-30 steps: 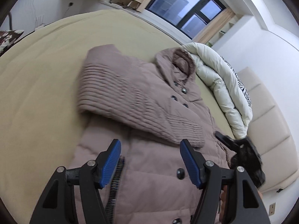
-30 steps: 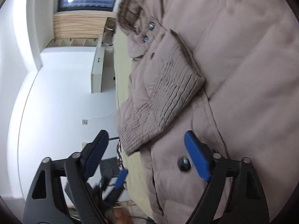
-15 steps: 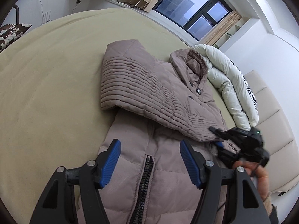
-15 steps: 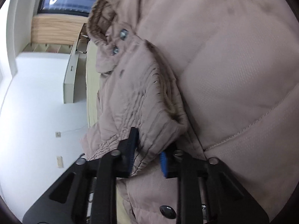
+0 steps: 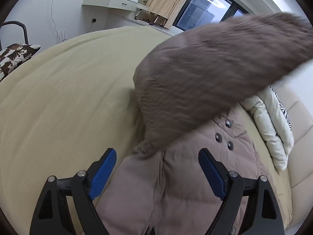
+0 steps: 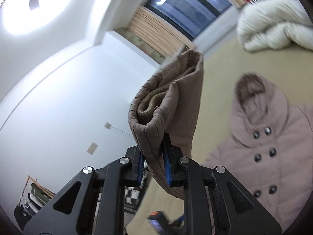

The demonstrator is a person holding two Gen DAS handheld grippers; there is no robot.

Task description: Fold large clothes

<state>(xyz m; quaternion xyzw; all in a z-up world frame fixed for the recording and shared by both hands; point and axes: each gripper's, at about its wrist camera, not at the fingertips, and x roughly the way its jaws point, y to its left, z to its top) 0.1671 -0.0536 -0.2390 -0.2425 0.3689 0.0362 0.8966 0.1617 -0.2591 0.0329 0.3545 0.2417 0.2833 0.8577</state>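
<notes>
We found the taupe padded coat (image 5: pixel 195 186) lying face up on the beige bed (image 5: pixel 64 101), its hood (image 6: pixel 252 92) toward the window (image 6: pixel 187 9) and its dark buttons (image 6: pixel 272 152) in two rows down the front. In our right hand, the right gripper (image 6: pixel 153 165) was clamped on the cuff end of the sleeve (image 6: pixel 168 105) — both blue pads pressed flat against the quilted fabric, with the ribbed knit inner cuff (image 6: pixel 150 99) showing in the sleeve's open mouth above the jaws. The sleeve was raised clear of the coat's body; in the left wrist view it arched across the upper right of the frame, blurred, from the shoulder area up and away.

The left gripper (image 5: pixel 156 174) hovered over the lower front of the coat, jaws spread wide, blue pads (image 5: pixel 101 174) on either side of the fabric and gripping nothing. We could not tell whether its fingertips touched the cloth.

A cream duvet (image 5: pixel 268 129) lay bunched along the far side of the bed beside the coat — a zebra-striped pillow (image 5: pixel 283 109) just behind it. A brown-and-white patterned cushion (image 5: pixel 13 56) sat off the bed's left edge, near a white wall shelf (image 5: pixel 109 0).
</notes>
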